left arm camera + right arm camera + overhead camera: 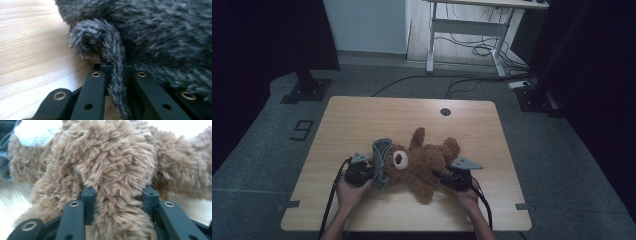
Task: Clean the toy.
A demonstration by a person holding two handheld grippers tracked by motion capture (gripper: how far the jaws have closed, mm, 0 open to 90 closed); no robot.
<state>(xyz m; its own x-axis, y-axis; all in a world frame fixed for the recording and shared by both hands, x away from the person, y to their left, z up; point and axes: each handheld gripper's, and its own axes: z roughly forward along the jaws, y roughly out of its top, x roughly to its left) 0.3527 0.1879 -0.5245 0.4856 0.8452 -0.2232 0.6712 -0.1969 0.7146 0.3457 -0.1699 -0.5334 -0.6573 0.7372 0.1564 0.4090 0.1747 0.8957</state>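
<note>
Left gripper is clamped on the grey hat; right gripper grips the teddy bear, lower centre. Bare table lies above them.

My left gripper: black, pinching grey fuzzy knit hat. My right gripper: black, in brown plush teddy bear, white muzzle. Tabletop: pale wood grain.

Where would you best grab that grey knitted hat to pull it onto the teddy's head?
By its rim, from the side away from the teddy bear. The grey hat sits against the bear's head, and the left gripper already pinches a thin fold of rim there.
</note>
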